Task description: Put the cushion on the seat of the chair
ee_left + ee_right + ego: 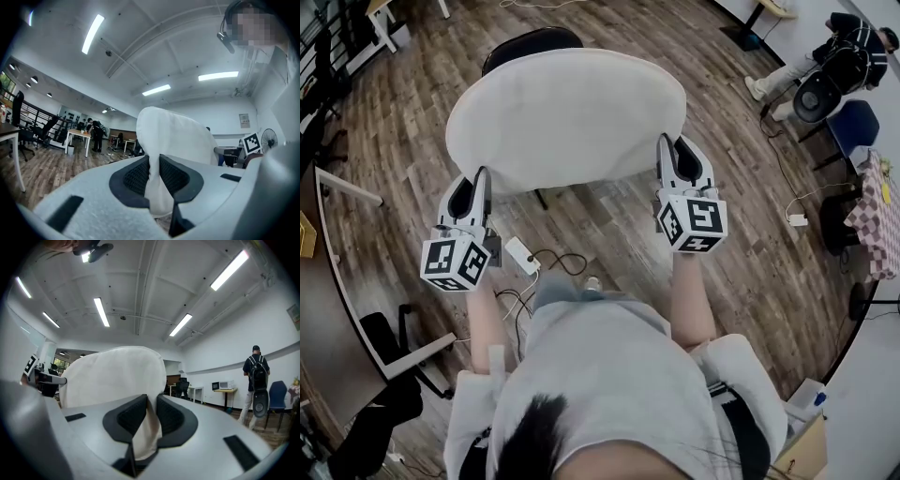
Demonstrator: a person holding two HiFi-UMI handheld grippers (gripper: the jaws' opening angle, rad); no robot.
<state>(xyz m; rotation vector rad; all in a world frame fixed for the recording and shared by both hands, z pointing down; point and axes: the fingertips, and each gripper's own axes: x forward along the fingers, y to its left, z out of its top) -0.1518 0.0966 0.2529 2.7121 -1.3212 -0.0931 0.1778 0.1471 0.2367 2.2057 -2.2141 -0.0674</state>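
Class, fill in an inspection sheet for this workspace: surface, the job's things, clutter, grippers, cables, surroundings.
Surface: wooden plank floor.
Job's things: white cushion held off the floor; black chair shows past its far edge, seat hidden.
Clutter: white power adapter on the floor.
Grippers: left gripper and right gripper each shut on the cushion's near edge.
Cables: dark cable looped beside the adapter; white cable at the right.
Surroundings: person with backpack, blue chair.
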